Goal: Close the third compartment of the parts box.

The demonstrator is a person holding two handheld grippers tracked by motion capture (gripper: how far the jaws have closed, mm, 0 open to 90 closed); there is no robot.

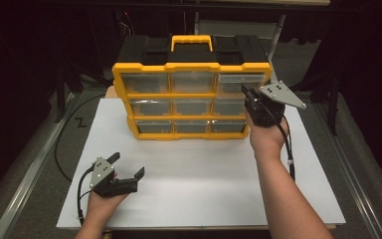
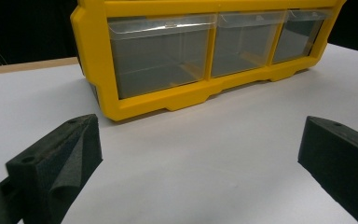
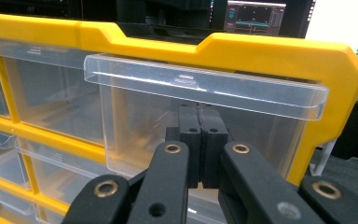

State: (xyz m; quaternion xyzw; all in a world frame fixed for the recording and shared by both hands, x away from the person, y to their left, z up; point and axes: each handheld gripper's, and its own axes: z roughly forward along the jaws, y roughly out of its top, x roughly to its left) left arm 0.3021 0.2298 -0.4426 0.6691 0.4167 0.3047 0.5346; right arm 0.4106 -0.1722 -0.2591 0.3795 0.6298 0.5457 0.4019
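Nearest, on the white table sheet (image 1: 204, 174) well in front of the yellow-framed plastic organizer with clear drawers (image 1: 191, 102): left black two-jaw gripper (image 1: 128, 167), jaws spread wide, holding nothing. Farther, right black two-jaw gripper (image 3: 199, 122), jaws pressed together, empty, tips just under the lip of the organizer's top right clear drawer (image 3: 200, 121).
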